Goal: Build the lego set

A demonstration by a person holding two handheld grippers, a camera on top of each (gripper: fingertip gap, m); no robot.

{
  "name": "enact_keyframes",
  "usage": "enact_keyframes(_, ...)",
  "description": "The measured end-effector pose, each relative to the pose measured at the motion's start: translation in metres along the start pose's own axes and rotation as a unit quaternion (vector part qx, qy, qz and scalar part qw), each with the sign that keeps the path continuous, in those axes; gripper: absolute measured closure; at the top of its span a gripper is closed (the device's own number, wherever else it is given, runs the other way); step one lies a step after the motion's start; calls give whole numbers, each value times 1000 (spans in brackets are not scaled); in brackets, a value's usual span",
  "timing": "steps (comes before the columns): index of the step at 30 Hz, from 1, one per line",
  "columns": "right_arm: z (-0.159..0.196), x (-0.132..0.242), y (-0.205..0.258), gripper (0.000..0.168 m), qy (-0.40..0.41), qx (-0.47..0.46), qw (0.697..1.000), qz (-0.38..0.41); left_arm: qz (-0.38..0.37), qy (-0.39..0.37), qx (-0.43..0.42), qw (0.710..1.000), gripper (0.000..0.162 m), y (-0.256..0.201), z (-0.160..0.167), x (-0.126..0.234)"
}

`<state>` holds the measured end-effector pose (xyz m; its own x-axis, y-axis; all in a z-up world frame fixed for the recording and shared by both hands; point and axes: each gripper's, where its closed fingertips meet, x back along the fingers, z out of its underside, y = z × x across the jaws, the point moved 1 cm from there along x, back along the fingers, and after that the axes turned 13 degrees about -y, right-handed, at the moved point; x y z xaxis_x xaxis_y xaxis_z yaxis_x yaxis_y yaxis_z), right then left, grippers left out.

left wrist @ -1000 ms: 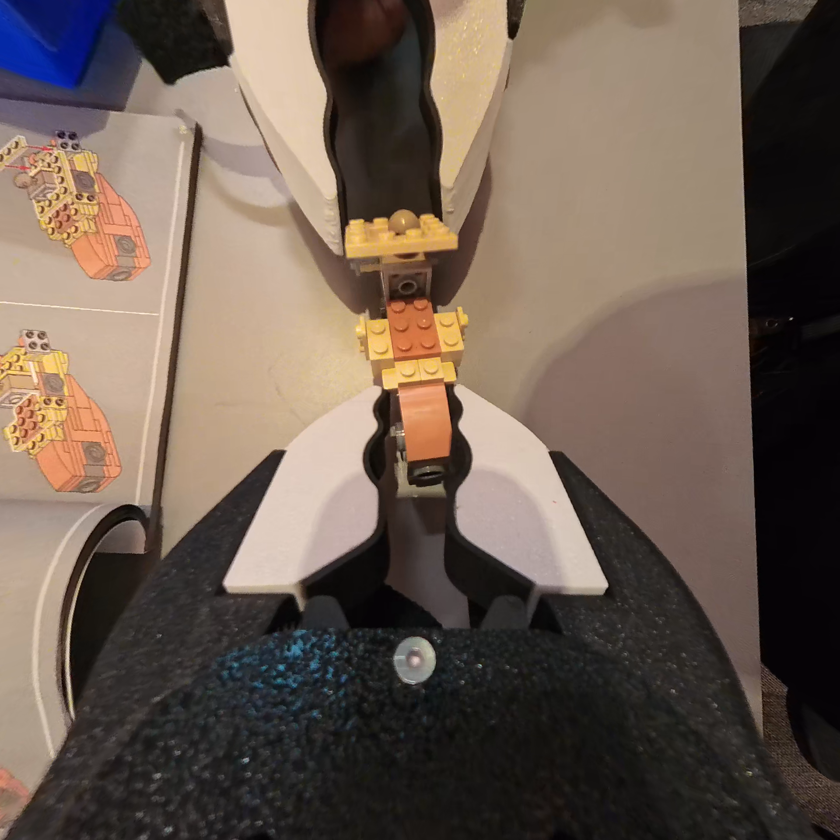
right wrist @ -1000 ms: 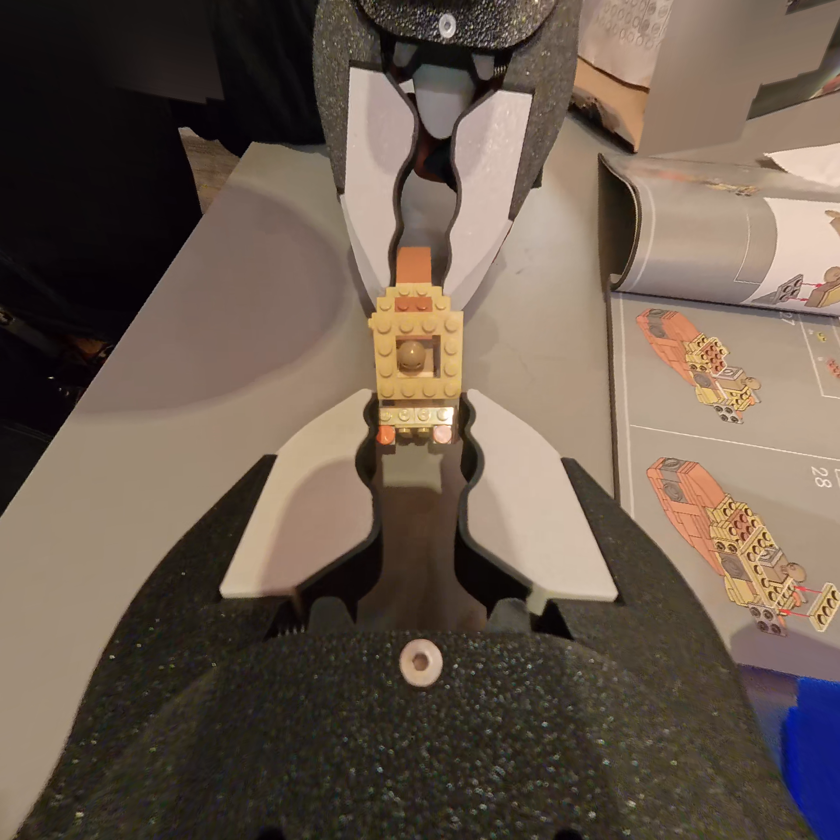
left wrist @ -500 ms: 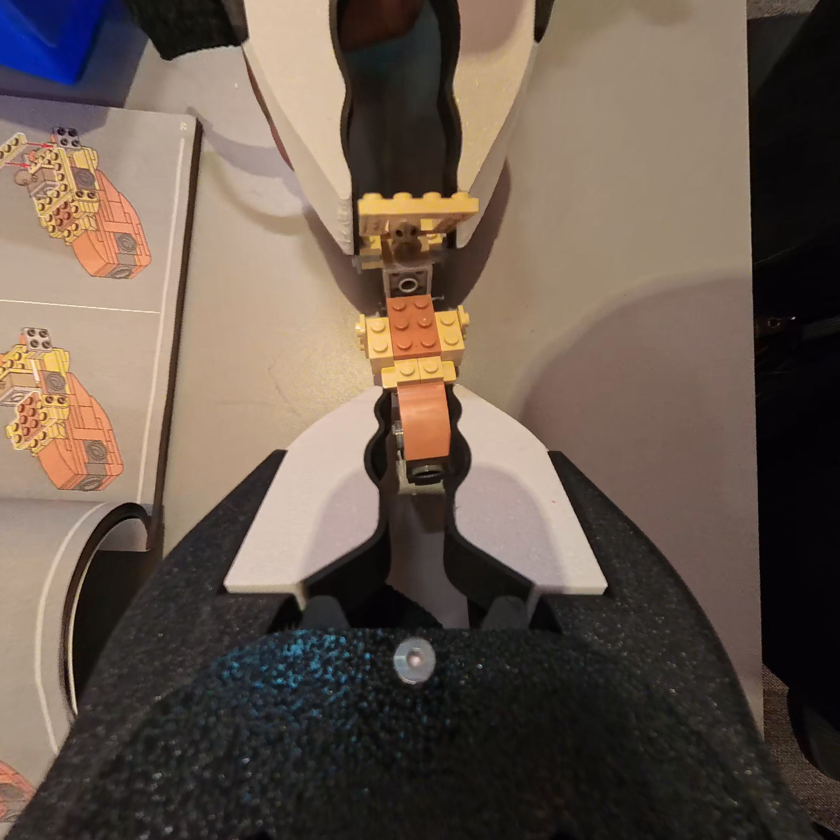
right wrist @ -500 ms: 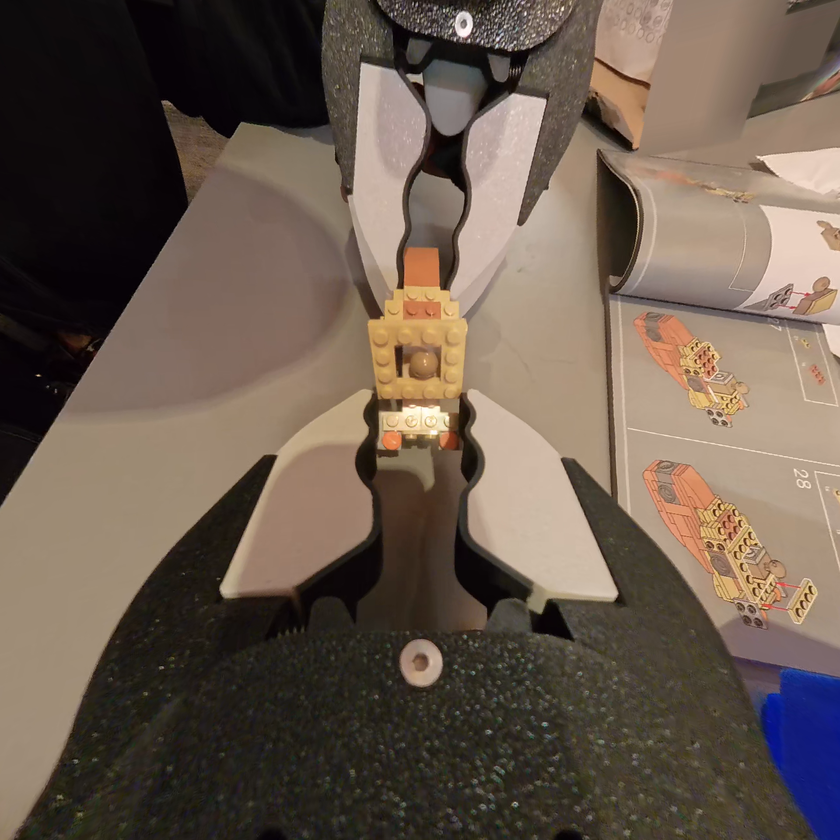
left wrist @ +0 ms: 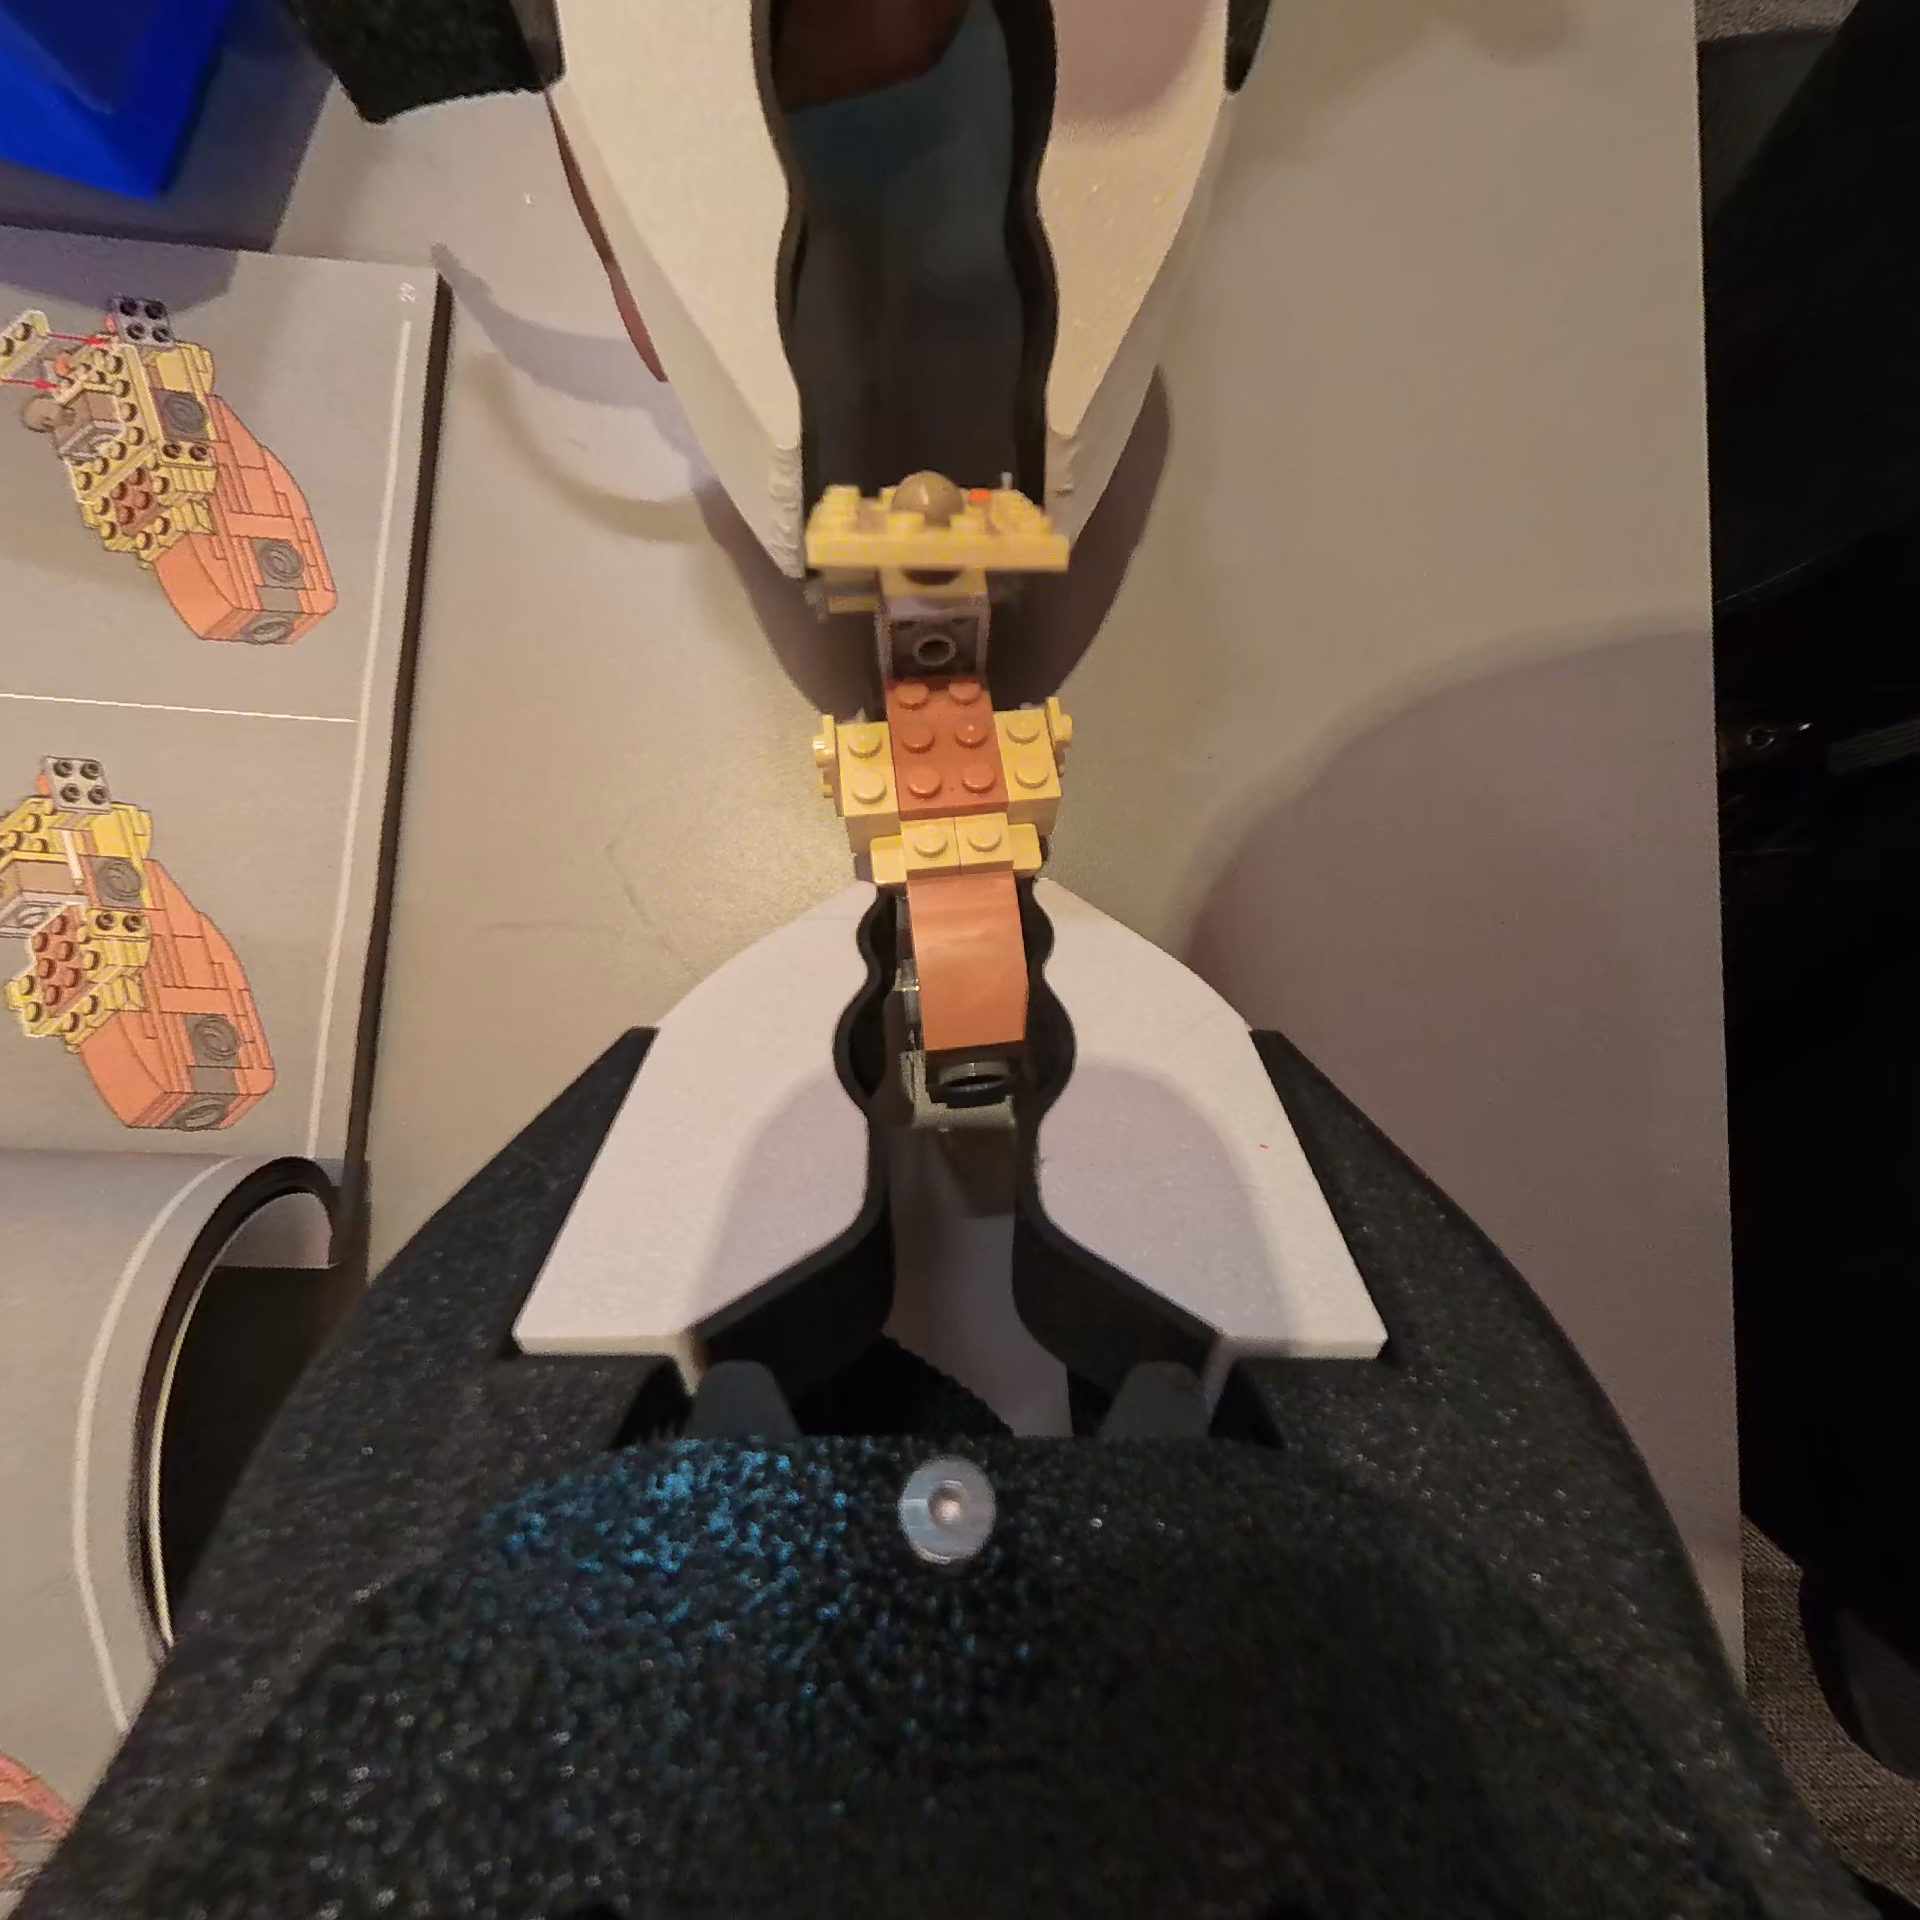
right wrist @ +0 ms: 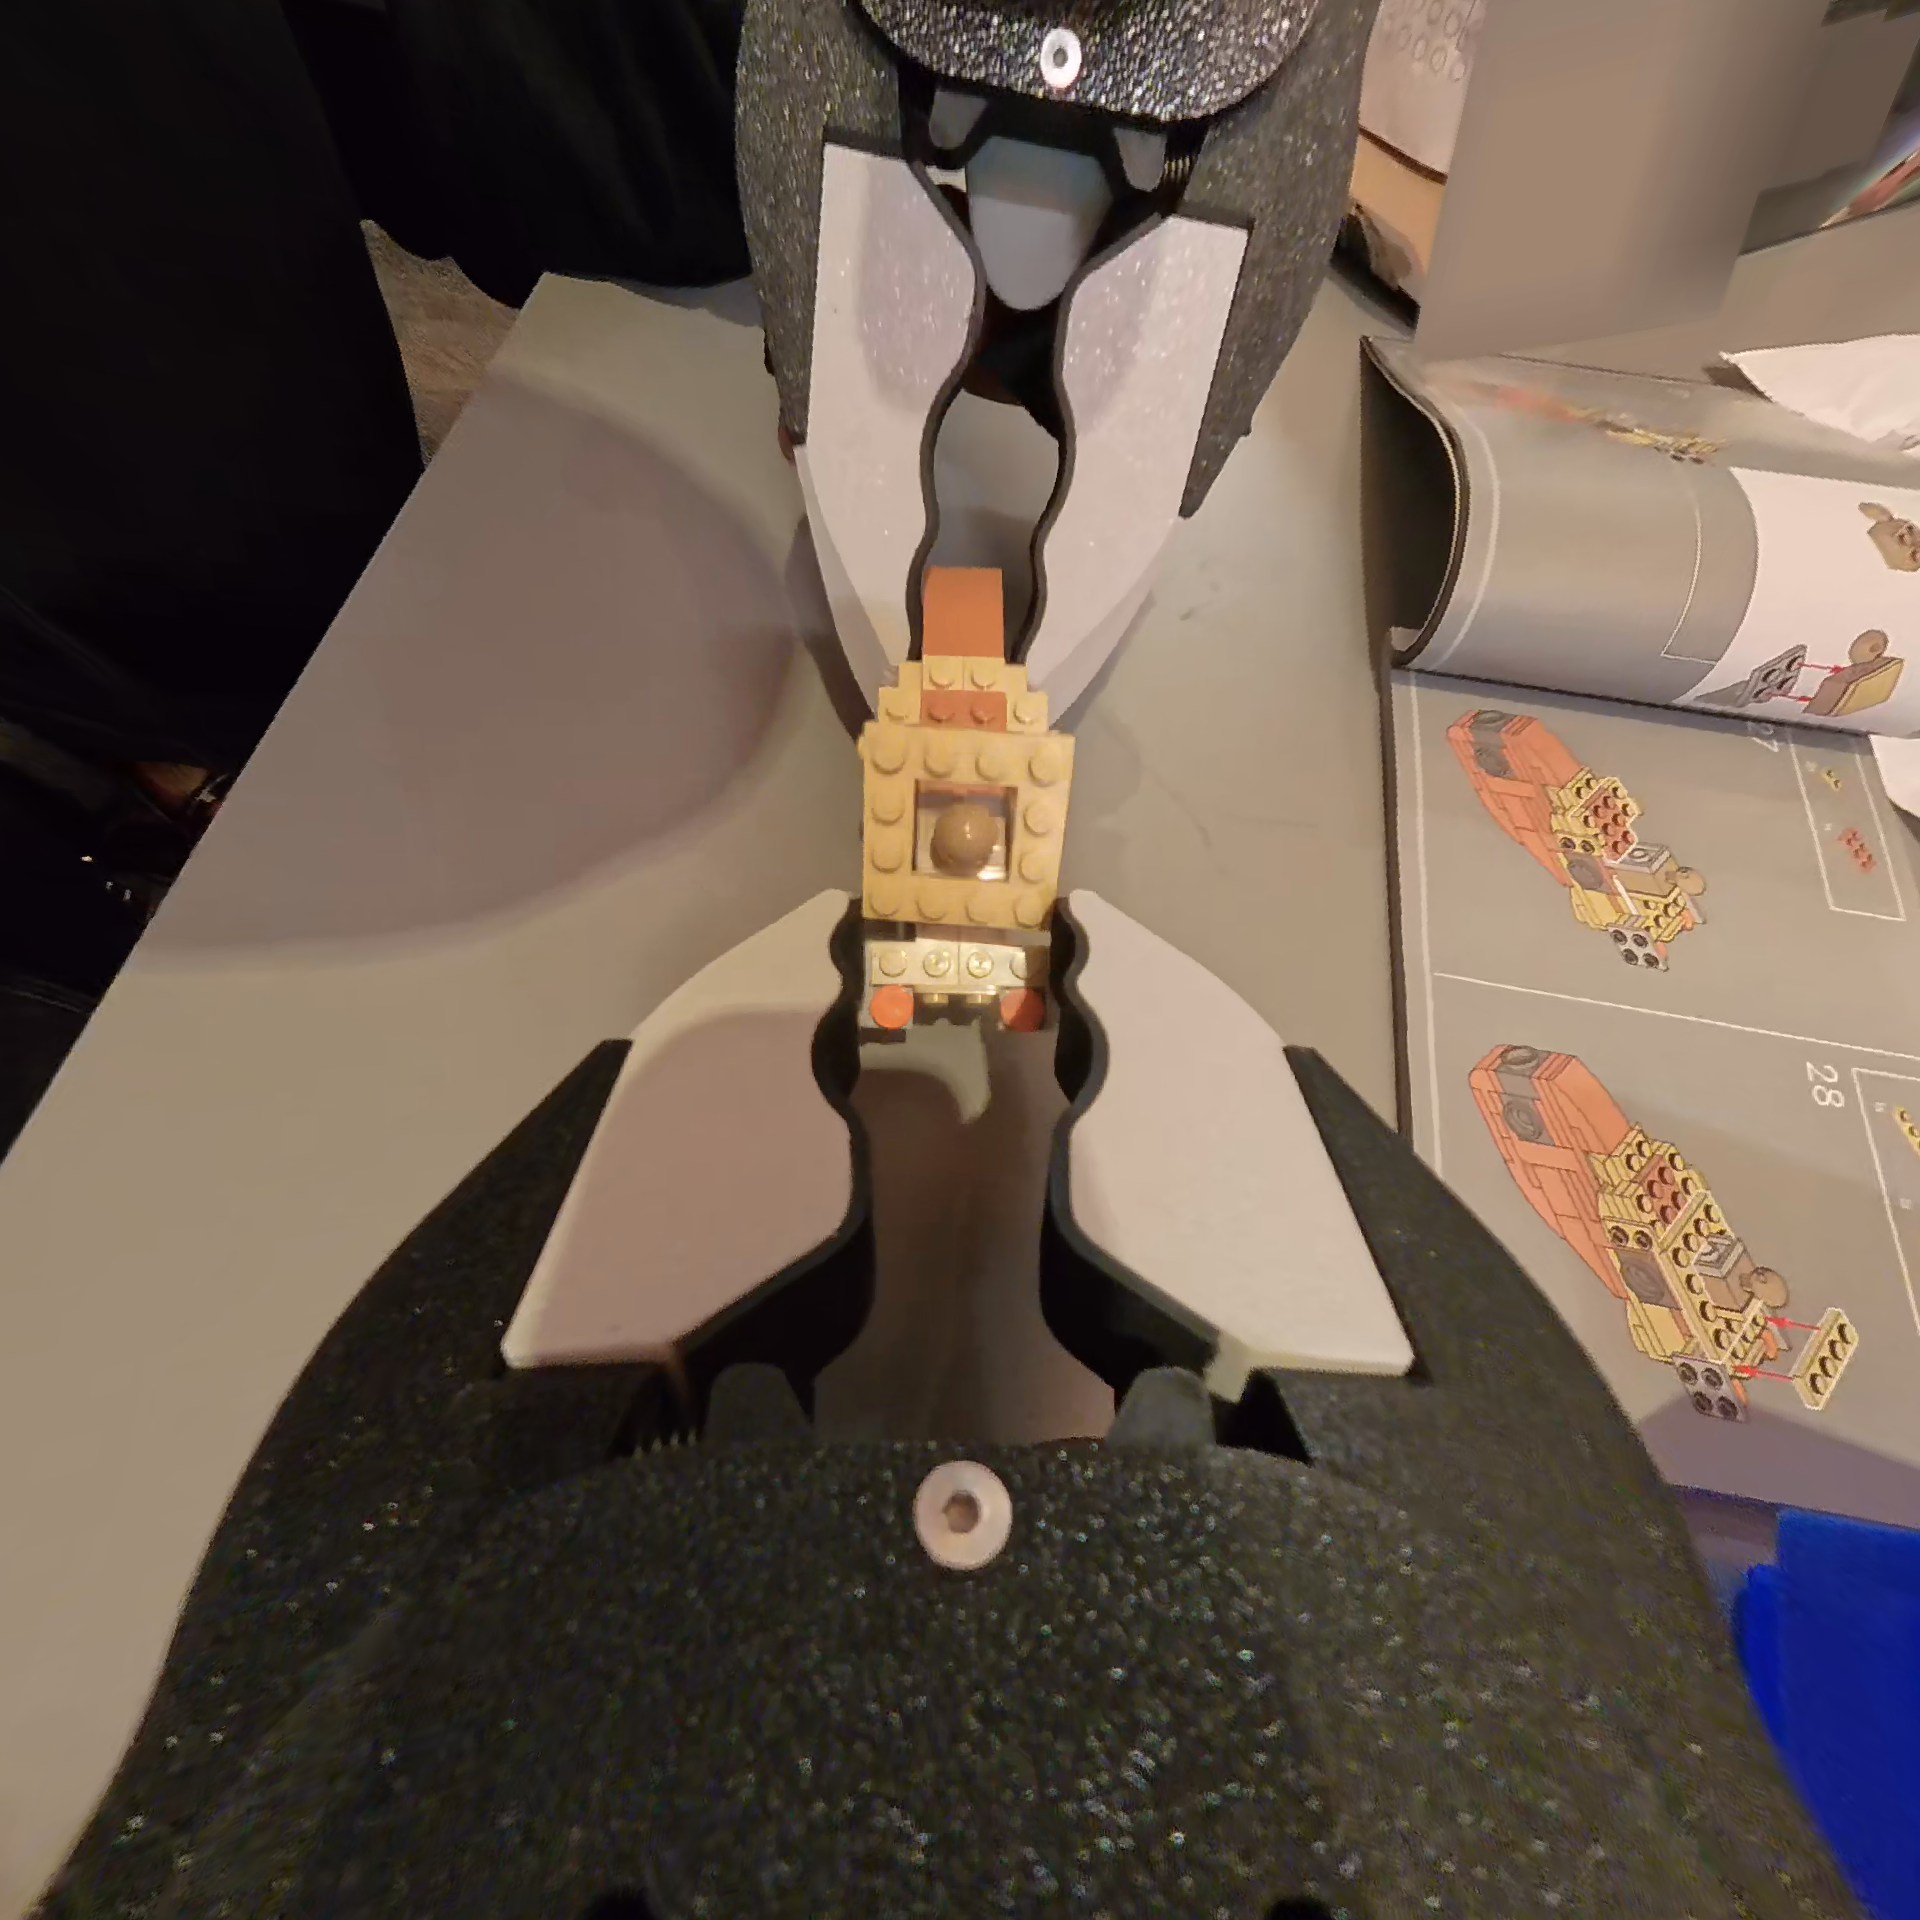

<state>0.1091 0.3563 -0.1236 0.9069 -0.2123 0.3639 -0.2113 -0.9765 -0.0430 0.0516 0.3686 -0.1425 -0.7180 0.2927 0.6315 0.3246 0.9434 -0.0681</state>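
A small lego model (left wrist: 945, 769) of tan, orange-brown and grey bricks is held above the grey table between both grippers. My left gripper (left wrist: 951, 914) is shut on its curved orange-brown end. My right gripper (left wrist: 935, 520) faces it from the far side, closed around the tan plate end. In the right wrist view the model (right wrist: 966, 831) shows a tan frame plate with a brown ball in its middle. There my right gripper (right wrist: 961, 935) is shut on the grey plate with orange round studs. The left gripper (right wrist: 966, 665) grips the far orange end.
An open instruction booklet (left wrist: 208, 623) lies left of the model, to the right in the right wrist view (right wrist: 1662, 1039), one page curled. A blue bin (left wrist: 94, 94) stands at the corner. The table edge (left wrist: 1704, 935) drops to darkness. Boxes and paper (right wrist: 1558, 156) lie behind. The grippers' ends are close to 5 cm from one another.
The tan plate end in my right gripper tilted up half a second ago and now lies back flat. My left gripper and the orange end have stayed put.
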Motion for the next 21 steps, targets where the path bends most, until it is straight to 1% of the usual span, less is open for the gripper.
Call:
enact_keyframes(9,-2,0,2,131,-2,3,1000,-4,1,1,-2,1000,140,-1,0,0)
enact_keyframes(21,-6,-3,4,132,-10,10,1000,-5,1,1,-2,1000,142,-1,0,0)
